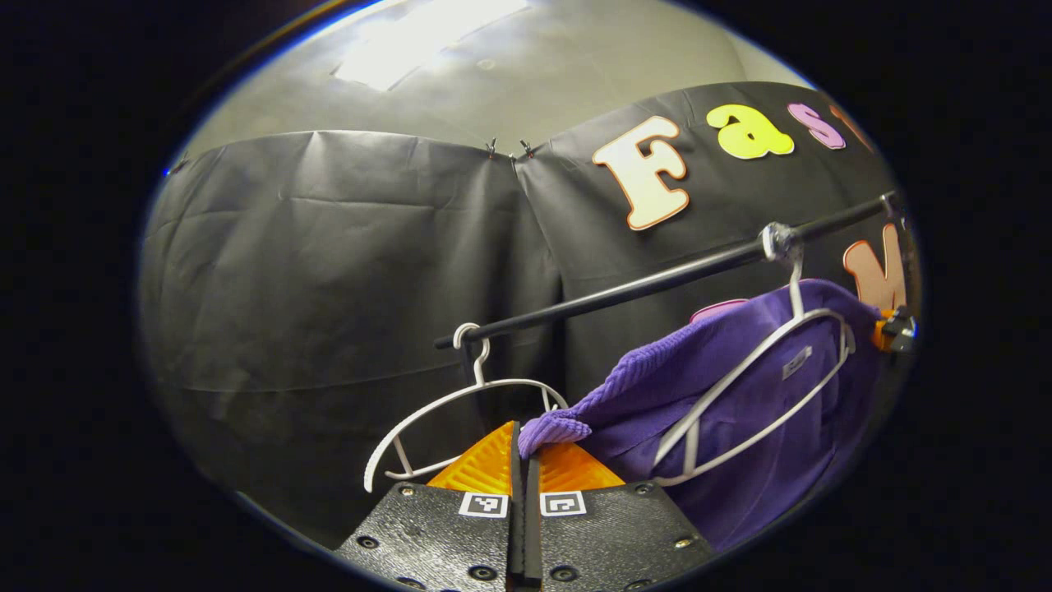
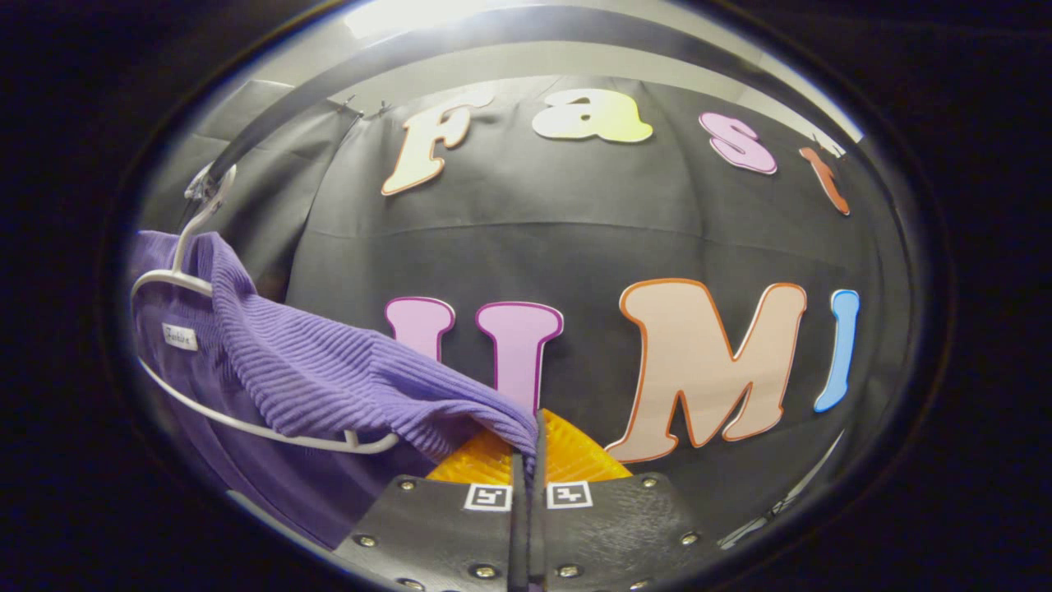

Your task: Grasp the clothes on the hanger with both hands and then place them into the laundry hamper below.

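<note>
The purple sweater [image 1: 740,386] hangs on a white hanger [image 1: 756,370] hooked over the black rail [image 1: 657,284], and both grippers have it by the shoulders. The left gripper [image 1: 524,460] is closed, its orange fingers [image 1: 485,464] pinched on the ribbed edge of the knit just below the rail. In the right gripper view, the right gripper [image 2: 526,460] is closed too, with a fold of the same sweater [image 2: 329,370] drawn taut into the seam between its fingers [image 2: 575,456]. Holding one shoulder each makes sense as a way to stretch the fabric outward and slip it off the hanger's arms instead of dragging hanger and rail along.

A second, bare hanger [image 1: 460,411] hangs on the rail just beside the left gripper, on the side away from the sweater; its curved arm sits close enough to catch the fabric if that side swings outward. The hanger inside the sweater [image 2: 246,411] loops under the cloth below the rail, so the neck probably has to clear its ends before the garment can drop. Behind the rail is the black cloth wall [image 1: 329,263], with open room between. The hamper lies somewhere below the rail; how much room there is beneath cannot be judged from here.
</note>
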